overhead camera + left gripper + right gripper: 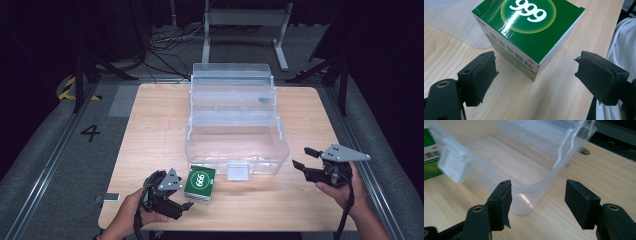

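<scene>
Green box point(200, 183) marked 999 lies flat on the wooden table point(150, 130), just in front of the clear plastic case point(235, 135) and beside its front latch point(238, 171). The left gripper point(181, 206) sits just on the near side of it, jaws spread wide and empty; in the left gripper view the box point(529, 32) lies ahead of the two pads point(484, 75), one corner pointing back into the gap, not yet between them. To grasp well, I judge the hand should turn to square the pads with two opposite faces, slide forward until they flank the box, then close. The right gripper point(305, 160) hovers by the case's right front corner point(534, 195), jaws apart, holding nothing.
</scene>
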The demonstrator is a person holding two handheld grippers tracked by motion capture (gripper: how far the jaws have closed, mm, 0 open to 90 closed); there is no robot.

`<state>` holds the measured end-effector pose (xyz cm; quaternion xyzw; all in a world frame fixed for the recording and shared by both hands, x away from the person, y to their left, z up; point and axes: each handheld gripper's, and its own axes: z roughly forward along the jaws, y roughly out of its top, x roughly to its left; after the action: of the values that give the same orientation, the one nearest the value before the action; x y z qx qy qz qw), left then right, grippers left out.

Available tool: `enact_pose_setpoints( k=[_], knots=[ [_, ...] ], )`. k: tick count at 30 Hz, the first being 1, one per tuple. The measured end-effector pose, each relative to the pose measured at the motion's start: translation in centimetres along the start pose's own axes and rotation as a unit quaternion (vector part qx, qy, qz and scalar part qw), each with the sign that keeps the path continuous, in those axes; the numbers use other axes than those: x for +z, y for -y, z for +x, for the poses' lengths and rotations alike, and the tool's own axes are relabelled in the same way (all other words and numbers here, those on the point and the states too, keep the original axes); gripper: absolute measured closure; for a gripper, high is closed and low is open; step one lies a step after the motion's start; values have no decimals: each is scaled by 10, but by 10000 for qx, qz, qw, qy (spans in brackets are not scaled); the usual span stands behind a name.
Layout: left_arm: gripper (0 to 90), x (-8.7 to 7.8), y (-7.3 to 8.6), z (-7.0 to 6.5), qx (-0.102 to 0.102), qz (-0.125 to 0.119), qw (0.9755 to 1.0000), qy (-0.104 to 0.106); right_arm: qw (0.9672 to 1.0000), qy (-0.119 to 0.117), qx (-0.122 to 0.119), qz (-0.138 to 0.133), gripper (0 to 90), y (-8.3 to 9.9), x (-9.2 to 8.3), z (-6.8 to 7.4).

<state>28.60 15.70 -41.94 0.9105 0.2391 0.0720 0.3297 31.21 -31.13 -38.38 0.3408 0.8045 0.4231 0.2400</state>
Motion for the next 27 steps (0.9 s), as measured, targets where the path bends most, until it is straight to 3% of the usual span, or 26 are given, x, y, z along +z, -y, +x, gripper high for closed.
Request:
enact_pose_setpoints(
  k=[3,4,7,8,10,12,14,16,18,21,27],
  knots=[
    [166,1,-2,0,-87,15,9999,54,9988,-450,-189,-63,495,10,-1,19],
    [162,1,-4,-1,-75,12,10000,44,9972,-724,-195,-28,553,13,4,30],
    [165,1,-6,-2,-20,31,10000,72,9902,-1249,-605,141,644,11,21,58],
    [166,1,-6,-2,-7,48,10000,52,9856,-1508,-742,175,676,6,31,71],
    [167,2,-6,-2,29,76,10000,40,9801,-1741,-940,164,709,-2,48,92],
    [176,3,-5,0,108,172,9997,-106,9740,-1961,-1128,157,726,-10,65,111],
    [189,3,-3,2,151,186,9994,-248,9700,-2066,-1270,186,741,-17,82,130],
    [190,3,0,5,50,132,9995,-268,9657,-2137,-1468,157,785,-20,97,145],
    [190,4,3,9,7,161,9996,-232,9635,-2162,-1565,216,798,-22,112,157],
    [190,4,5,9,48,242,9996,-152,9607,-2244,-1619,233,826,-24,126,169],
    [158,-5,5,1,40,145,9995,-278,9529,-2554,-1627,183,897,-28,140,185]
  ],
)
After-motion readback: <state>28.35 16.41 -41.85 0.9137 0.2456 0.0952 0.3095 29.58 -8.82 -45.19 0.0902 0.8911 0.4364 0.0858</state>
